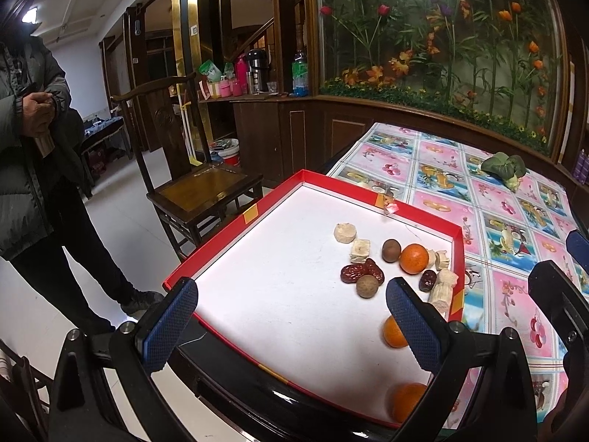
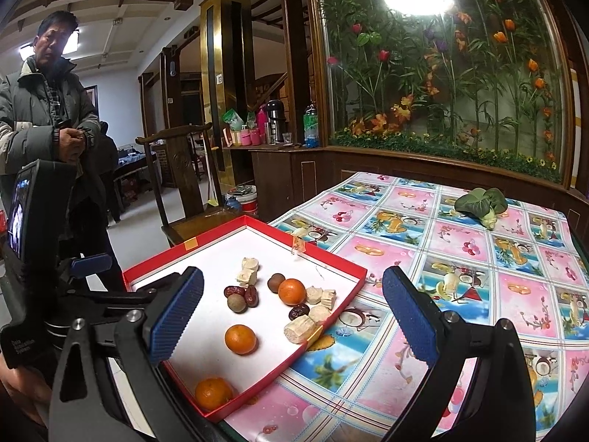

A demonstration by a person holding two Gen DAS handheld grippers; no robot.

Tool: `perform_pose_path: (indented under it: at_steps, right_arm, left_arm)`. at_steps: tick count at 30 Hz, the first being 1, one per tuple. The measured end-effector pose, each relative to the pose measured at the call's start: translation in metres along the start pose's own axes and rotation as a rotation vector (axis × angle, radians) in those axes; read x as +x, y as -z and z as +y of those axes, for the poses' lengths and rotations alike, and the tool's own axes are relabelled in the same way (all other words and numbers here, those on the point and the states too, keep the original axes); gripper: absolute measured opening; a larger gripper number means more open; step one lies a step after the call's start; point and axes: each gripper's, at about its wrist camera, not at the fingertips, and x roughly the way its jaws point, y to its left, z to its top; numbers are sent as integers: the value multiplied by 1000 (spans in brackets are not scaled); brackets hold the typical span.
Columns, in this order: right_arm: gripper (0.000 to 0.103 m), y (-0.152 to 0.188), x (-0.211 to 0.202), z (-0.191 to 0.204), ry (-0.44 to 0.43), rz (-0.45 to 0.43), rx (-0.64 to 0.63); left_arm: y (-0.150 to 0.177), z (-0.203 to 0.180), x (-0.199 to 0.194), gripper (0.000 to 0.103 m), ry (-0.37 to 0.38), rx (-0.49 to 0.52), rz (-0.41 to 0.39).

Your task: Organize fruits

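A red tray (image 1: 221, 237) (image 2: 162, 262) with a white floor lies on the table's left corner. In it are three oranges (image 1: 414, 258) (image 2: 292, 291), (image 2: 240, 339), (image 2: 213, 393), dark red dates (image 1: 362, 272) (image 2: 241, 293), two brown longans (image 1: 367, 286) (image 2: 236, 302), and several pale chunks (image 1: 345, 232) (image 2: 302, 328). My left gripper (image 1: 291, 324) hovers open over the tray's near white floor, holding nothing. My right gripper (image 2: 292, 316) is open and empty, straddling the tray's right rim above the fruit.
A fruit-print tablecloth (image 2: 478, 276) covers the table to the right; a green leafy vegetable (image 2: 478, 202) (image 1: 502, 167) lies far back on it. A wooden chair (image 1: 198, 184) stands beyond the tray. A person in a puffy jacket (image 1: 33, 129) (image 2: 44, 110) stands at the left.
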Motion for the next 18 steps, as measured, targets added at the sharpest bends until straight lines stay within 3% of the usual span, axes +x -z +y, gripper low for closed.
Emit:
perform_pose_path:
  at_steps: [18]
  right_arm:
    - [98,1,8,-3,2,9,4]
  left_arm:
    - [2,-3,7,102,6,17,16]
